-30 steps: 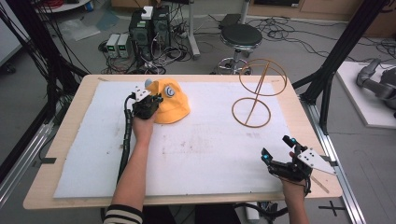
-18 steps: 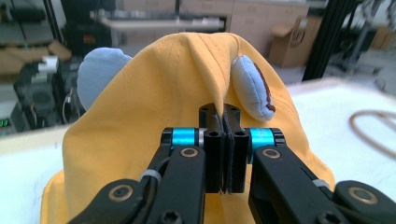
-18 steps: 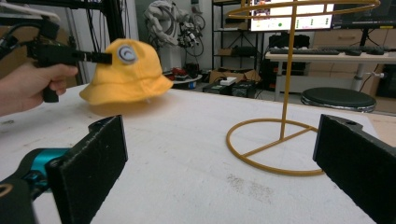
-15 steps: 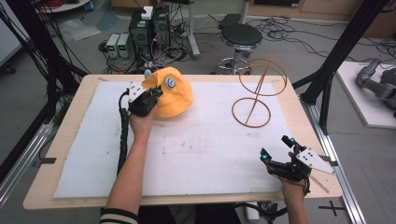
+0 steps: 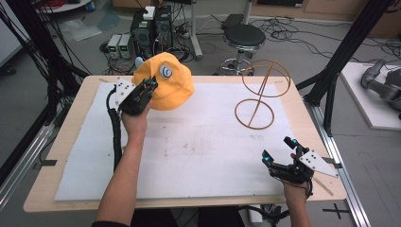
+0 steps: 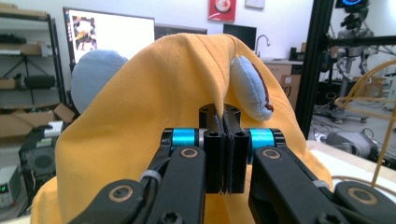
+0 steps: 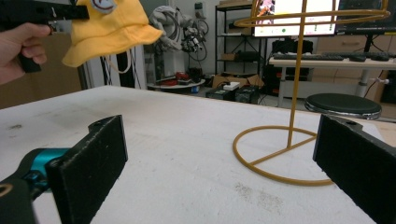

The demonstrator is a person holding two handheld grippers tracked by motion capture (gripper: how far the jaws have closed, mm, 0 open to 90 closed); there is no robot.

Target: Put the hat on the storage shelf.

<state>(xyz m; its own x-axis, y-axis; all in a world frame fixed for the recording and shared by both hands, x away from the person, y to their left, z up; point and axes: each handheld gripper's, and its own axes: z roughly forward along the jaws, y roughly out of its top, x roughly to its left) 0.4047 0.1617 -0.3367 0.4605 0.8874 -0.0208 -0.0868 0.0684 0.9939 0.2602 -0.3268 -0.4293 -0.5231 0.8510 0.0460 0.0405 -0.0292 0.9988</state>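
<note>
An orange hat (image 5: 166, 81) with a round blue patch hangs in the air above the table's far left. My left gripper (image 5: 150, 85) is shut on its fabric; in the left gripper view the jaws pinch a fold of the hat (image 6: 154, 112) beside a pale blue ear (image 6: 250, 88). A yellow wire stand (image 5: 257, 94) with two rings stands at the far right of the white mat. My right gripper (image 5: 280, 150) rests open near the table's front right corner. From the right gripper view the stand (image 7: 294, 93) rises ahead and the lifted hat (image 7: 109, 25) shows at upper left.
A white mat (image 5: 198, 146) covers most of the wooden table (image 5: 66, 156). A black stool (image 5: 242, 35) and computer boxes (image 5: 151, 26) stand on the floor beyond the far edge. Black frame posts (image 5: 340, 56) flank the table.
My left gripper has lifted the hat off the table and carried it up and slightly away. The right gripper has stayed where it was.
</note>
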